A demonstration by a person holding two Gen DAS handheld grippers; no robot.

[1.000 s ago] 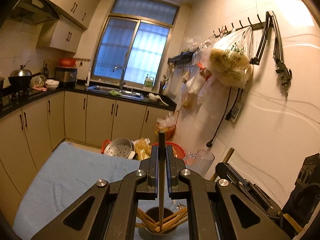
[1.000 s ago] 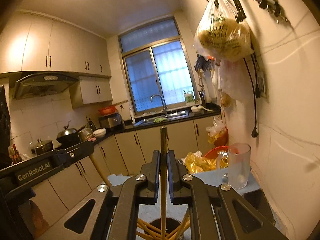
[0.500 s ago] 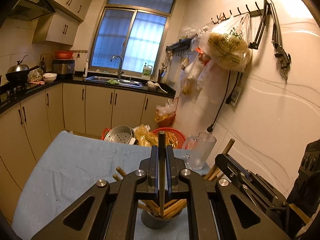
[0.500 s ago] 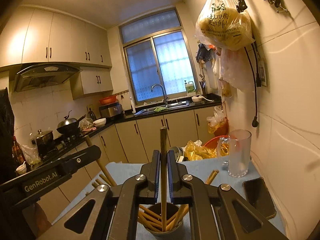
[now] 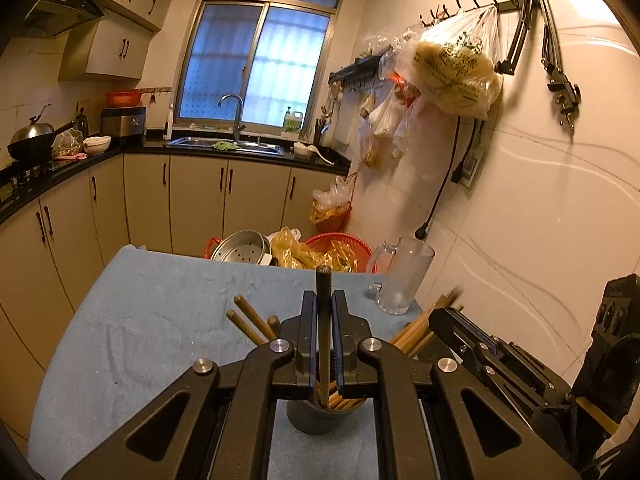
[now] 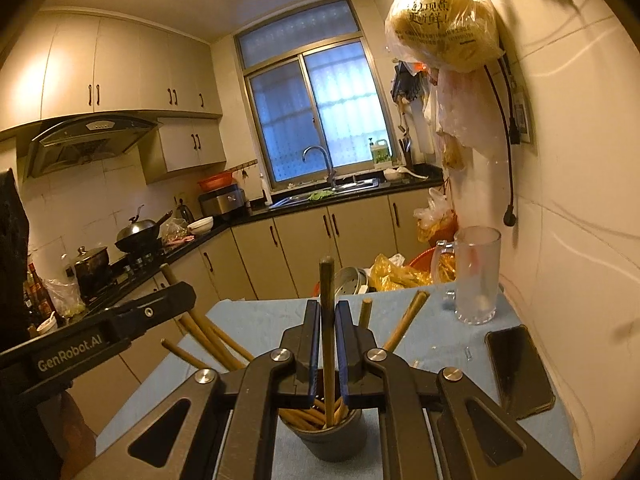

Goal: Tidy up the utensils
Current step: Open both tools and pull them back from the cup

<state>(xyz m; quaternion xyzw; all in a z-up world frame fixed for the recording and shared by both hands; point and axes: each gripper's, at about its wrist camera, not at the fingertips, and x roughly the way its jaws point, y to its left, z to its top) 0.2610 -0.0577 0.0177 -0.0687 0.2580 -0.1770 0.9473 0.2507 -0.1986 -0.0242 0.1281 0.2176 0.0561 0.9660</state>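
Note:
A dark cup (image 5: 324, 416) full of wooden chopsticks stands on the blue-grey table cloth (image 5: 160, 320). My left gripper (image 5: 324, 300) is shut on one upright dark chopstick (image 5: 323, 280) whose lower end reaches into the cup. In the right wrist view my right gripper (image 6: 328, 312) holds another upright chopstick (image 6: 327, 276) over the same cup (image 6: 332, 436). Its jaws are opening, with the stick still between the pads. Each gripper appears in the other's view: the right gripper (image 5: 452, 320) close on the right, the left gripper (image 6: 176, 296) close on the left.
A glass mug (image 6: 478, 276) stands at the table's far right by the wall, and a dark phone (image 6: 518, 372) lies near it. Beyond the table's far edge sit a metal steamer (image 5: 240, 246) and a red basket (image 5: 340, 248). Kitchen cabinets run along the left.
Both grippers have sunk toward the table with their chopsticks. The cup has come fully into view below them, and the sticks' lower ends now reach into it.

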